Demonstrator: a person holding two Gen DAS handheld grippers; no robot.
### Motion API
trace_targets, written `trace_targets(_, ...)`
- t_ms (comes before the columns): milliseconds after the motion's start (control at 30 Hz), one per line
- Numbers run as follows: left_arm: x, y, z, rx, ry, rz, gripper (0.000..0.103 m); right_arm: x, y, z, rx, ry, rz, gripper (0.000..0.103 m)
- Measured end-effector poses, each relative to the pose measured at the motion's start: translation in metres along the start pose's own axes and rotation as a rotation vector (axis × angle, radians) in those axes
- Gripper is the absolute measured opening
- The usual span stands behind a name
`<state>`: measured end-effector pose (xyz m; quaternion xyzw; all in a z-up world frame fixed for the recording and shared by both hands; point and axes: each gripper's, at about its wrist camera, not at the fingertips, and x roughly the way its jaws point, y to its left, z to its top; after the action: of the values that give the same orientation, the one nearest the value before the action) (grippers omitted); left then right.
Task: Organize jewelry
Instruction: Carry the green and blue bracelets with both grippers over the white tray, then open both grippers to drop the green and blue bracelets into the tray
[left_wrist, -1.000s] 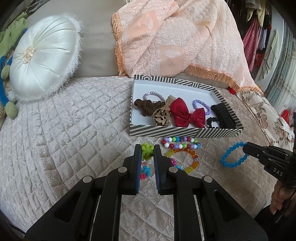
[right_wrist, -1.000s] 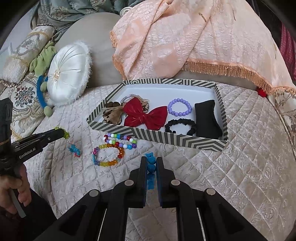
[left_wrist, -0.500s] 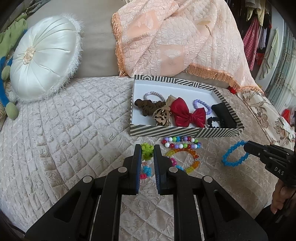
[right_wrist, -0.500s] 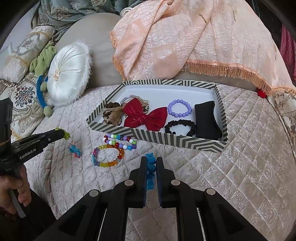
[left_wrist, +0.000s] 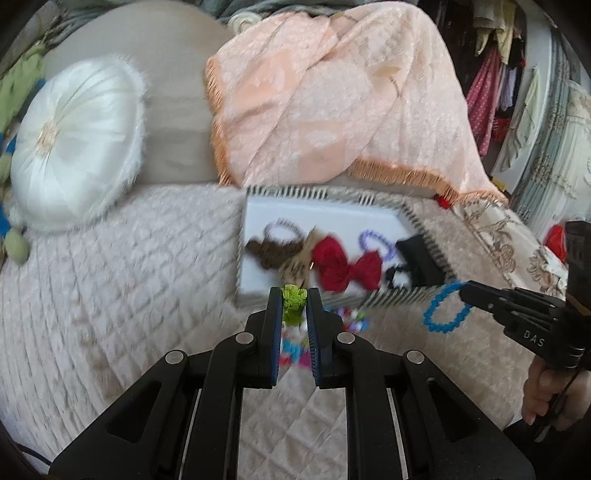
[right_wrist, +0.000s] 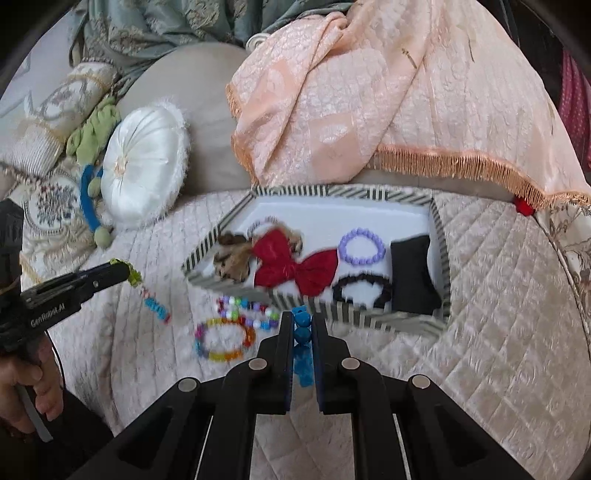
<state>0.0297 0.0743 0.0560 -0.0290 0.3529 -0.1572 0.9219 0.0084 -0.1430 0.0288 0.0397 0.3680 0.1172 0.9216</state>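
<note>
Now the left gripper (left_wrist: 294, 299) is clamped on a green-ended bead strand (left_wrist: 294, 298) that dangles above the quilted bed (right_wrist: 498, 314), while the right gripper (right_wrist: 302, 325) pinches a blue bead bracelet (left_wrist: 445, 308) just before the striped box (right_wrist: 441, 236); two bracelets (right_wrist: 225, 339) lie nearby.

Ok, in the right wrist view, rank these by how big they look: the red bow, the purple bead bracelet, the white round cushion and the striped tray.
1. striped tray
2. white round cushion
3. red bow
4. purple bead bracelet

The cushion sits farther back than the bow, so its true lead may be greater.
</note>
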Motion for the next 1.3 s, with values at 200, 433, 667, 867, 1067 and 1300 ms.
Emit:
trace_targets(200,0.024,-0.023,0.060,0.023,-0.014,-0.057,0.011,0.007,-0.007,0.051,-0.007,-0.042,-0.004,0.008)
trace_targets(433,0.111,-0.059,0.116,0.017,0.017,-0.113,0.011,0.063,-0.033,0.106,0.030,-0.013,-0.031,0.008)
trace_targets(667,0.212,-0.052,0.120,-0.083,0.145,-0.139,0.011,0.135,-0.073,0.130,0.149,0.063,-0.016,0.008)
trace_targets(867,0.236,-0.037,0.110,-0.053,0.187,-0.022,0.011,0.176,-0.087,0.140,0.172,0.113,-0.018,0.008)
trace_targets(1067,0.238,-0.030,0.097,0.006,0.205,0.066,0.011,0.195,-0.125,0.134,0.229,0.175,-0.121,0.008)
trace_targets(1300,0.235,-0.031,0.092,0.047,0.213,0.094,0.029,0.189,-0.150,0.125,0.317,0.188,-0.095,0.008)
